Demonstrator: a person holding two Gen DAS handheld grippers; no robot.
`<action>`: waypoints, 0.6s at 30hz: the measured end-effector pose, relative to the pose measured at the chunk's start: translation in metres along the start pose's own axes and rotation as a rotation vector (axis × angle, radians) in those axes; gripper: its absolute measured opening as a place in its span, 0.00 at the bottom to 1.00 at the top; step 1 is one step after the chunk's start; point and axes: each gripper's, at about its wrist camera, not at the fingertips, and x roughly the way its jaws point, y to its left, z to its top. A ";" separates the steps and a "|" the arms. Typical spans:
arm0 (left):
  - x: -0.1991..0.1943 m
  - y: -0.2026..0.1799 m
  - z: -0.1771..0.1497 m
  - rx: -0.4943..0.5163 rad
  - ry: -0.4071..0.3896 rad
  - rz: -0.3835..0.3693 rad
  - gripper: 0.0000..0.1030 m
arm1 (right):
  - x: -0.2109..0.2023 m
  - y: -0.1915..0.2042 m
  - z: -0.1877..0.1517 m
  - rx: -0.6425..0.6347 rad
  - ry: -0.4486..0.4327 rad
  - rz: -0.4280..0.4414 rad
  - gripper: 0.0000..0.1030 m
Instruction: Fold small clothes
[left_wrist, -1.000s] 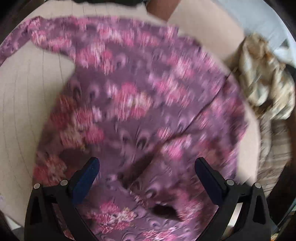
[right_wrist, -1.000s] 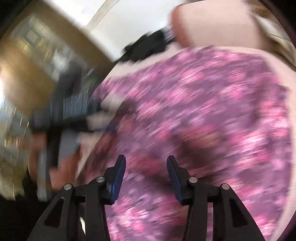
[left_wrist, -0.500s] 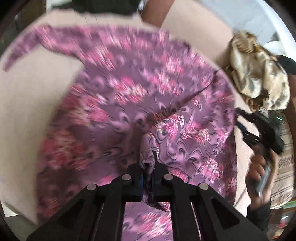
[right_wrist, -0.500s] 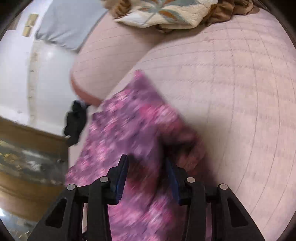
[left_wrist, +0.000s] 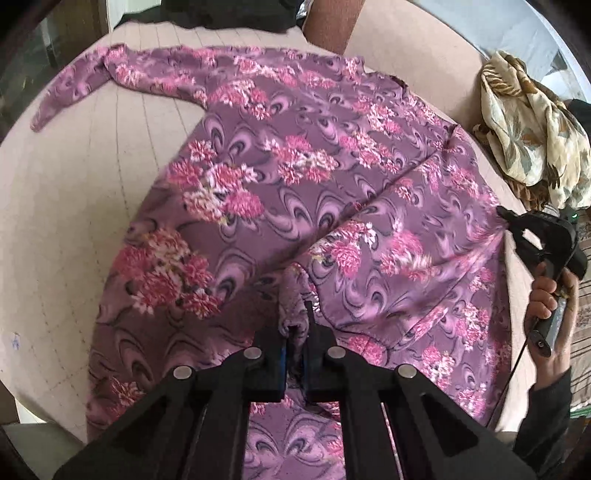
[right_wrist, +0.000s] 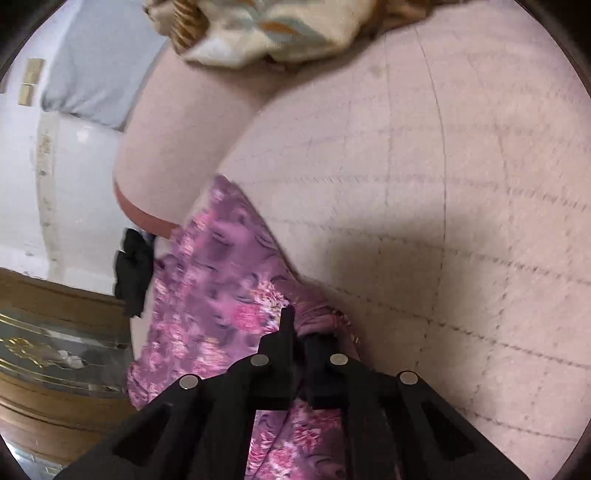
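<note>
The dress (left_wrist: 295, 177) lies spread on the beige cushion (left_wrist: 66, 206), one sleeve (left_wrist: 74, 85) trailing out to the left. It looks thin, light and limp — likely to sag and slide, so hems and corners are the places to take it. The left gripper (left_wrist: 295, 332) is closed on a bunched fold near the hem; the right gripper (right_wrist: 299, 332) is likewise closed on the right edge. Bare cushion lies left — a heap of cloth (left_wrist: 535, 125) crowds the right.

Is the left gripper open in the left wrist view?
No: the left gripper is clamped shut on a bunched fold of the purple floral garment.
</note>
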 end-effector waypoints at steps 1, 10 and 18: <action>0.005 0.000 0.001 0.007 0.005 0.011 0.05 | -0.005 0.002 0.002 -0.031 -0.023 -0.030 0.05; 0.008 -0.008 -0.002 0.032 0.027 0.055 0.11 | 0.003 -0.013 -0.001 -0.032 0.022 -0.079 0.05; -0.004 -0.012 -0.005 0.057 0.021 0.055 0.25 | -0.046 0.001 -0.034 -0.061 -0.061 -0.078 0.47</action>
